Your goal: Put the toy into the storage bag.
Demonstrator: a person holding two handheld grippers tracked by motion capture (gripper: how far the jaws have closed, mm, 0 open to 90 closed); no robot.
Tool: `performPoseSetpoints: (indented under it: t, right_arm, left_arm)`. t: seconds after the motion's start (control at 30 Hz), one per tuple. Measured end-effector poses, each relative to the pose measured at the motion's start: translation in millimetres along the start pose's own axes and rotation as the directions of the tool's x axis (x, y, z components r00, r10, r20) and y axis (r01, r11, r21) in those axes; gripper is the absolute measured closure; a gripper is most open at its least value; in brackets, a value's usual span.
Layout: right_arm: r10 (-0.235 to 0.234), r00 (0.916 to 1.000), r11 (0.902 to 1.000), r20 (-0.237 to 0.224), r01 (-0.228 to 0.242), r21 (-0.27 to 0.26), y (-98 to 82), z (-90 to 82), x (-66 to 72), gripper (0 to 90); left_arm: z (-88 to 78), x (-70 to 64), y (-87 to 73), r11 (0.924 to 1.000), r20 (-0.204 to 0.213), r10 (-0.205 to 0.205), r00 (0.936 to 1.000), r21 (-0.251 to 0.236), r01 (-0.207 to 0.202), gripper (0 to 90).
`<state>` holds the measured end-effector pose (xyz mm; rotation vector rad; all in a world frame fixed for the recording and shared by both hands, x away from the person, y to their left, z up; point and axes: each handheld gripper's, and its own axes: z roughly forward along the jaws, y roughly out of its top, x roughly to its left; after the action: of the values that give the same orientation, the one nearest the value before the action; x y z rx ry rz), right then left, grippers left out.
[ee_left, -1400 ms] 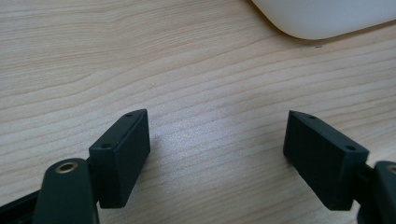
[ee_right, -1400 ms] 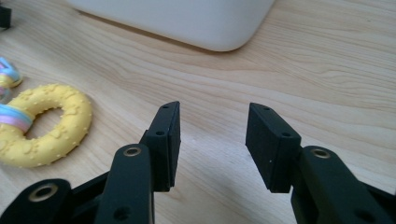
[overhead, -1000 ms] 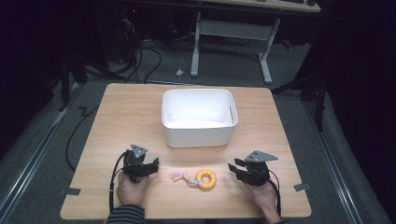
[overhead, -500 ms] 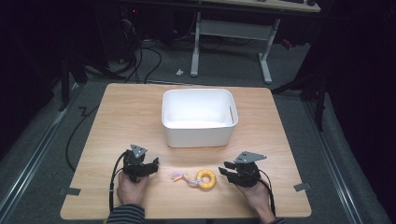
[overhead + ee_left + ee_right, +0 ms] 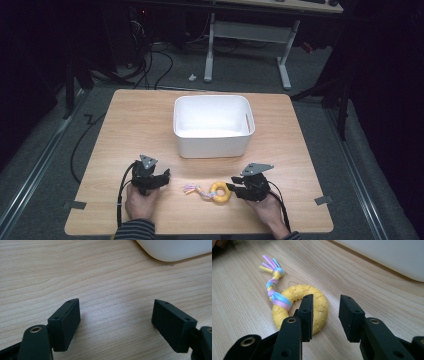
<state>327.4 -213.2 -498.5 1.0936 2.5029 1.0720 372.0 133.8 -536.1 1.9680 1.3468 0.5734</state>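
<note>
Right now the right gripper (image 5: 238, 189) sits at the yellow ring toy (image 5: 220, 191), its jaws drawn in fairly close together. They have just been closing a little, and the right gripper view shows one jaw standing over the ring's near rim with the ring's hole just beside it, while the other jaw stands over bare wood just clear of the ring. The rim lies by the gap, but the pads do not press on it, so nothing is grasped. A braided cord (image 5: 273, 285) in pink, blue and yellow is looped round the ring on the side away from these fingers and trails off to a frayed tassel farther out.

The left gripper (image 5: 161, 179) rests released, its jaws spread wide with only the wooden table (image 5: 112, 290) between them. The ring lies beyond its fingertips, between the two grippers, nearer the right one. Past both sets of fingers, well apart from them, stands the white bin (image 5: 212, 125); its rounded corner shows just beyond the left fingertips in the left gripper view
</note>
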Motion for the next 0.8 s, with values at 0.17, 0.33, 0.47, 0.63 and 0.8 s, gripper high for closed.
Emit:
performPoseSetpoints:
  t: [0.17, 0.33, 0.47, 0.63, 0.8]
  right_arm:
    - [-0.026, 0.9996, 0.9995, 0.012, 0.026, 0.017, 3.1, 6.1, 5.8, 62.8]
    - [-0.039, 0.9992, 0.9981, 0.01, 0.039, 0.047, 5.5, 17.1, 9.1, 62.2]
    - [-0.045, 0.9988, 0.9968, 0.019, 0.044, 0.067, 5.9, 21.2, 9.7, 61.2]
    - [-0.054, 0.9981, 0.9952, 0.03, 0.051, 0.083, 6.3, 24.1, 9.5, 60.8]
    - [-0.067, 0.9972, 0.9913, 0.032, 0.063, 0.116, 5.7, 29.5, 10.8, 60.8]
  left_arm:
    - [0.0, 0.0, 0.0, 1.0, 0.0, 0.0, 1.0, 0.0, 0.0, 23.3]
    - [-0.1, 0.1, 0.0, 1.0, 0.001, 0.0, 1.0, 0.001, 0.0, 23.3]
    - [-0.1, 0.1, 0.1, 1.0, 0.001, 0.001, 1.0, 0.001, -0.001, 23.3]
    - [-0.1, 0.1, 0.1, 1.0, 0.001, 0.001, 1.0, 0.001, -0.001, 23.3]
    - [0.2, 0.0, 0.2, 1.0, -0.001, 0.0, 1.0, 0.0, 0.0, 23.3]
